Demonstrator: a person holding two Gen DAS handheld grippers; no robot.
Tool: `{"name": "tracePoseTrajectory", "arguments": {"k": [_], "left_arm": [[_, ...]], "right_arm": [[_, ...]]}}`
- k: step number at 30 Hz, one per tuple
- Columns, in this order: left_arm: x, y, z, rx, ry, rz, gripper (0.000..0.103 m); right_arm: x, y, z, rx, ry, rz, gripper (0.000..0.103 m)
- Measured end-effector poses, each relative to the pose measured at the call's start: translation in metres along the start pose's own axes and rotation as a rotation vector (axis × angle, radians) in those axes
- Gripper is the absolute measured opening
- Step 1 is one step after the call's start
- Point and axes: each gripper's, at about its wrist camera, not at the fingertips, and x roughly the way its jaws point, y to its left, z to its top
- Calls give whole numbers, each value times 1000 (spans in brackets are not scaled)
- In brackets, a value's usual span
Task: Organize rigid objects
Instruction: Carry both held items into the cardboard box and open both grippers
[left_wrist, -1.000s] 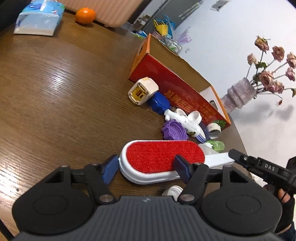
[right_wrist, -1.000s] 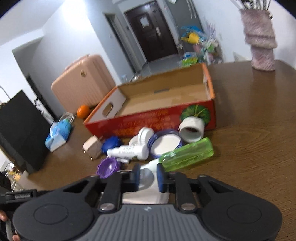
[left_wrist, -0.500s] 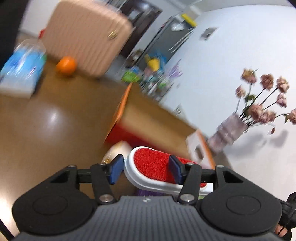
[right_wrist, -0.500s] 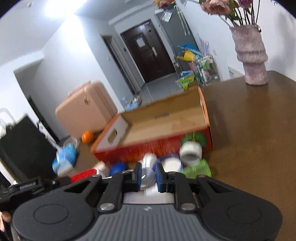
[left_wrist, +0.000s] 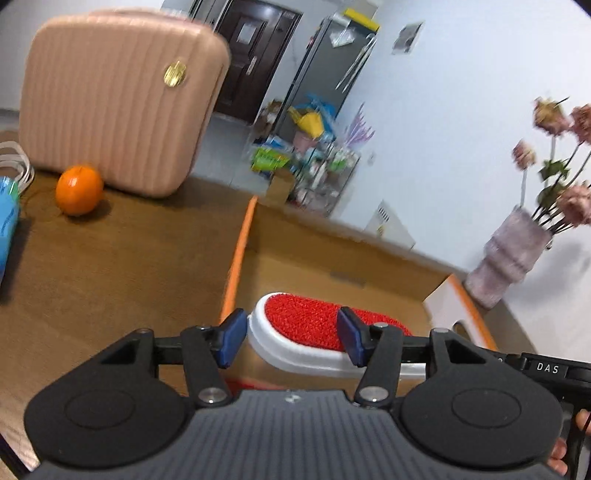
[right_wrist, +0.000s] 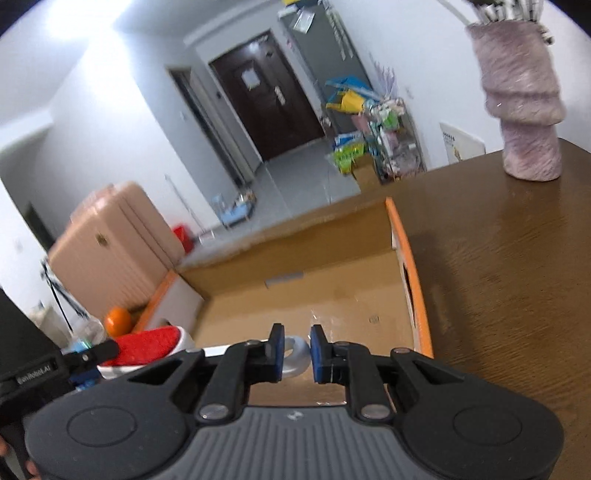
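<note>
A lint brush (left_wrist: 314, 325) with a red pad and a white body hangs above the open cardboard box (left_wrist: 236, 258). My left gripper (left_wrist: 290, 341) is shut across its head. In the right wrist view the brush's white ring-shaped handle end (right_wrist: 295, 358) sits pinched between the blue pads of my right gripper (right_wrist: 297, 350), which is shut on it. The red head (right_wrist: 147, 343) shows at the left there, with the left gripper (right_wrist: 92, 354) on it. The bare brown floor of the box (right_wrist: 295, 295) lies below both grippers.
On the brown wooden table (left_wrist: 110, 258) are an orange (left_wrist: 78, 189), a blue packet (left_wrist: 7, 229) at the left edge and a mauve vase (right_wrist: 524, 110) of dried flowers beyond the box's right end. A pink suitcase (left_wrist: 118, 96) stands behind the table.
Both grippers lifted the brush off the table and carried it forward over the open box. The loose items beside the box have dropped out of view.
</note>
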Motion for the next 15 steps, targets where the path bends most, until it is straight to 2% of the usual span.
{"name": "tracePoseTrajectory", "arguments": {"k": [5,7,10,12,14,15], "left_arm": [[-7,-4,-7,104,-20,71,55],[-19,-14,-6,160,-44,102,55],[-50,-21,-1,185,-94,90,60],[-77,-24,1,200,-127,92,68],[-102,-30,-2,236,-162,116,73],[-115,-33,-6,270,-177,133,78]], "right_arm": [[14,13,-15,-122,83,-11,12],[8,24,-16,-180,84,-27,12],[-19,40,-10,-234,33,-32,15],[-45,49,-5,-252,-16,-22,15],[-74,59,-4,-281,-65,-37,16],[-87,63,-6,-296,-89,-45,18]]}}
